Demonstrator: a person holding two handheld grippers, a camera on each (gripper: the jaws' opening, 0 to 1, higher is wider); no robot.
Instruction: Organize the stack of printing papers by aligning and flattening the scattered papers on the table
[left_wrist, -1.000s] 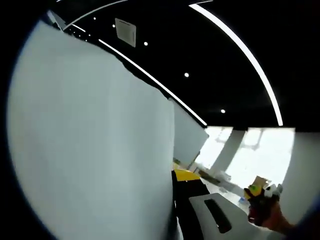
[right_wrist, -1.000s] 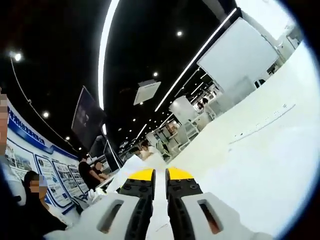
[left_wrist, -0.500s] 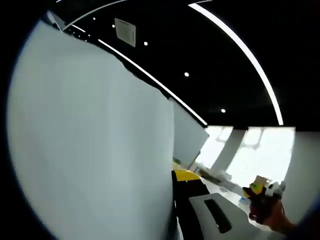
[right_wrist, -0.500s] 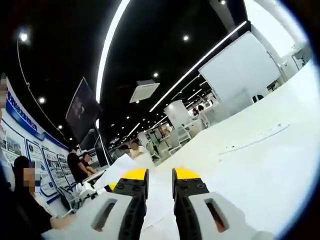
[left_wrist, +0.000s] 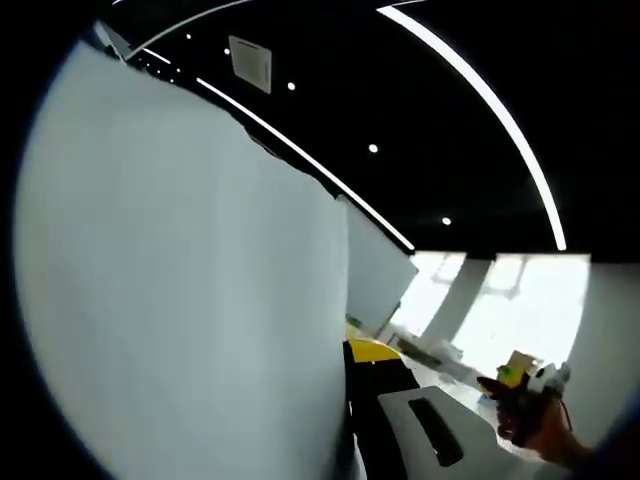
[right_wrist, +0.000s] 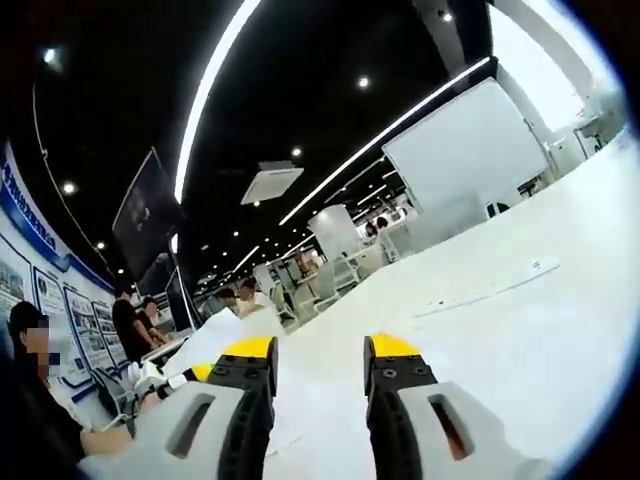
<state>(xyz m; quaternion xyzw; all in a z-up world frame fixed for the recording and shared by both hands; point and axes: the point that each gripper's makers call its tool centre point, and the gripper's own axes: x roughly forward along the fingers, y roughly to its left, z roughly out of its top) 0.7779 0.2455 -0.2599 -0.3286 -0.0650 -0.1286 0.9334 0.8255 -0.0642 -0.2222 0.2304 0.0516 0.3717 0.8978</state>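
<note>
On my right gripper (right_wrist: 318, 352) the jaws stand apart over the white table (right_wrist: 520, 330), papers (right_wrist: 235, 330) lying just beyond. My left gripper (left_wrist: 372, 352) is pressed against a paper sheet (left_wrist: 190, 300); I cannot tell its jaws. Far off: people, black ceiling (right_wrist: 320, 90).

White tongs (right_wrist: 318, 355); black inner jaws, yellow tips

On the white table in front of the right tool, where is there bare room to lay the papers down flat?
The table is bare to the right of the right tool, up to the thin line across it. To the left it is crowded: a lifted paper and the other tool. In the left gripper view, a paper sheet blocks most of the picture.
</note>
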